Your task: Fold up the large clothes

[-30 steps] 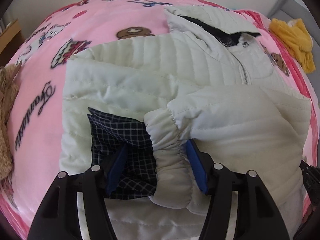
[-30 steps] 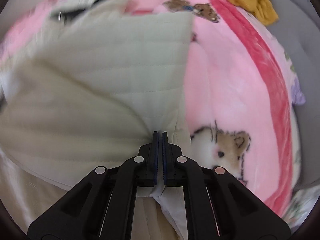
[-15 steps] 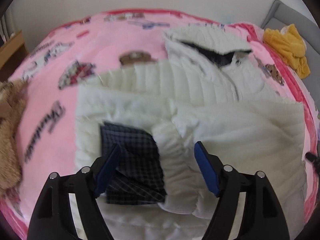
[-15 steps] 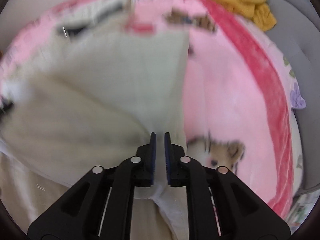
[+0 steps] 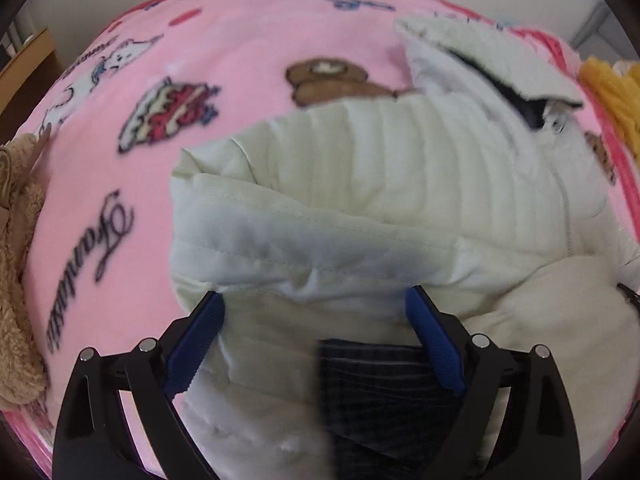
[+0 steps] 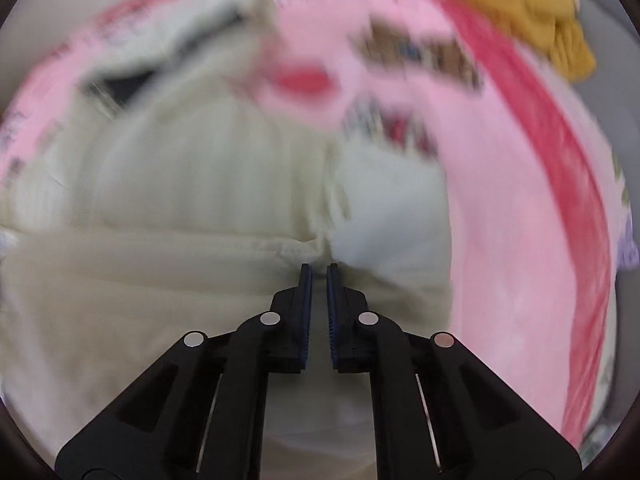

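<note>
The left hand-held gripper [image 5: 316, 316] is wide open over the white jacket [image 5: 400, 184]; the right hand-held gripper [image 6: 319, 280] looks nearly closed (blurry, grip unclear). Pinch the hem, then fold slowly

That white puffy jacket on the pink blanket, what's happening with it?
A person is folding the white quilted jacket on a pink cartoon blanket, using handheld tongs in each hand. The left tongs are wide open, straddling a folded edge of the jacket without pinching it. The right tongs are nearly shut, with jacket fabric between their tips; that view is blurred. A yellow garment lies off to the side.
</note>
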Action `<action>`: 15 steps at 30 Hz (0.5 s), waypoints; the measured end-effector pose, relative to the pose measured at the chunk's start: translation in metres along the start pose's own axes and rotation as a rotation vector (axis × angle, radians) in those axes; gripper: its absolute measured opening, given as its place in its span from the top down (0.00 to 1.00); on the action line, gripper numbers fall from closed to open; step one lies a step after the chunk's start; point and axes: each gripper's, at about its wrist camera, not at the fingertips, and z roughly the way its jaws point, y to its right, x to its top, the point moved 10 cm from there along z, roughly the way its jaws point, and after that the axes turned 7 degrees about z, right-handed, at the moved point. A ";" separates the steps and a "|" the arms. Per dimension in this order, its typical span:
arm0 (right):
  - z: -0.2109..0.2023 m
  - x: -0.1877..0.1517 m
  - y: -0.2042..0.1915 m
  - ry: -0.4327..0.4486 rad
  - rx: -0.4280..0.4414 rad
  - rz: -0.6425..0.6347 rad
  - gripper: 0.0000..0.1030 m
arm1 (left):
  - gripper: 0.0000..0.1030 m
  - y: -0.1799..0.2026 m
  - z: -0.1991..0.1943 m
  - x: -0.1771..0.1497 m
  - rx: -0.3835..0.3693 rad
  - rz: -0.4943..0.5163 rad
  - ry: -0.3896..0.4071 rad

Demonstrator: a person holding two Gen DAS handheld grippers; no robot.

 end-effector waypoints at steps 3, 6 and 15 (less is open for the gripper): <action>0.010 -0.005 0.008 -0.018 0.009 0.032 1.00 | 0.09 0.003 0.016 -0.004 0.014 -0.011 -0.029; 0.015 -0.004 0.006 -0.036 -0.008 0.021 1.00 | 0.08 0.004 0.020 -0.005 0.016 -0.019 -0.046; -0.091 0.041 -0.013 0.255 0.279 0.111 0.37 | 0.09 0.007 -0.049 0.020 -0.097 -0.024 0.155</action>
